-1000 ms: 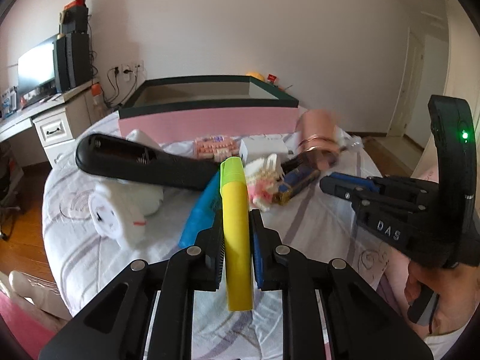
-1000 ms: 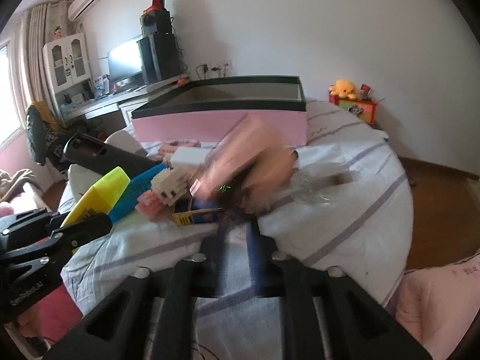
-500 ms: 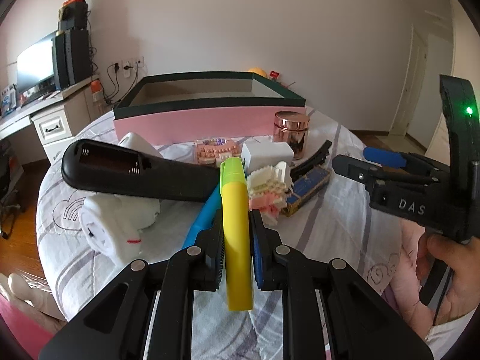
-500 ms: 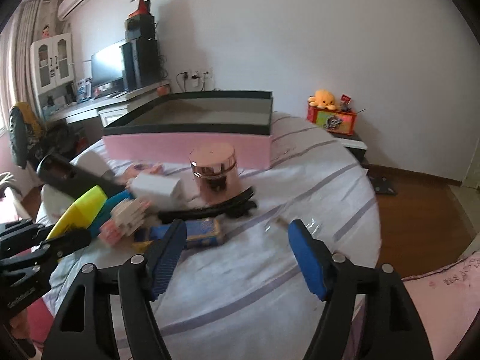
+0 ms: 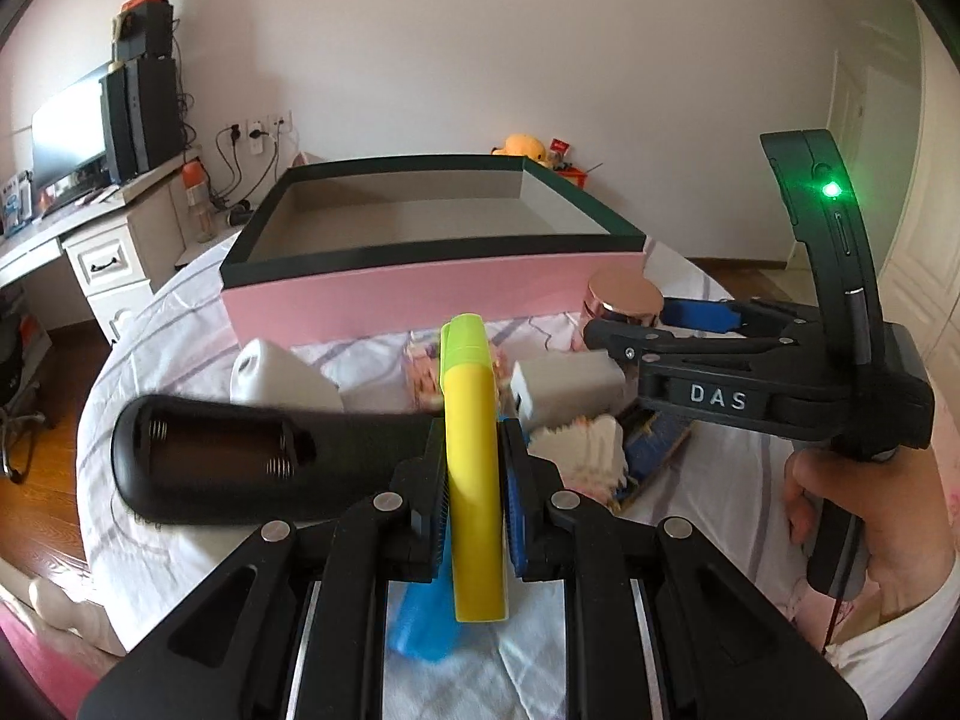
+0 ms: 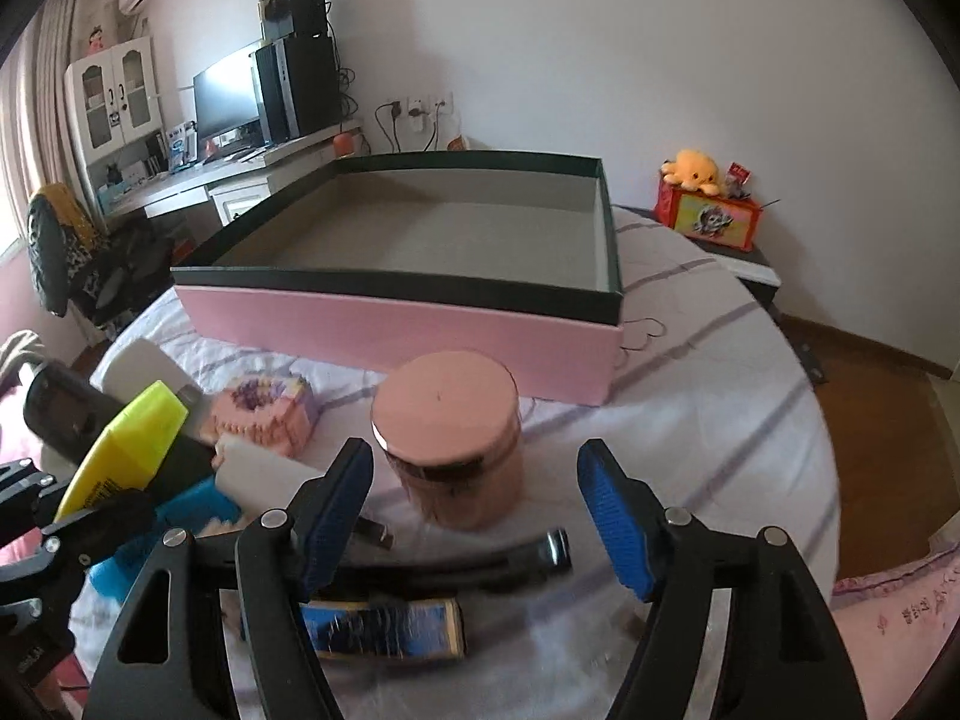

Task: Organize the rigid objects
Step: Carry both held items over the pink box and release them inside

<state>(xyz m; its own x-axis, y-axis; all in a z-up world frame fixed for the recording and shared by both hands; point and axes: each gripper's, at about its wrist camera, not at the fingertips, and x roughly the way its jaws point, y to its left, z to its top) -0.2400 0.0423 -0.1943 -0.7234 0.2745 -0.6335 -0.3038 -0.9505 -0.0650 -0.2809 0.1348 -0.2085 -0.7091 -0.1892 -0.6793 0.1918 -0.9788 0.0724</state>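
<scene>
My left hand-held gripper (image 5: 474, 498) pinches the yellow highlighter (image 5: 472, 456) short of the pink box (image 6: 408, 324); the right hand-held gripper (image 6: 474, 510) is spread before the jar (image 6: 447, 438), ready to grasp.

L gripper (image 5: 474, 474) jaws were clamped on a yellow highlighter (image 5: 471, 450), cap pointing fwd toward the pink box (image 5: 420, 294) at the far side of the bed (image 5: 168, 324). Black remote (image 5: 240, 462) lay just left of the jaws, battery bay open, w/ a white object (image 5: 276, 378) behind it. R gripper (image 5: 678, 324) came in from the right, jaws apart around the rose-gold jar (image 5: 624, 300) near the box's front-right corner.
</scene>
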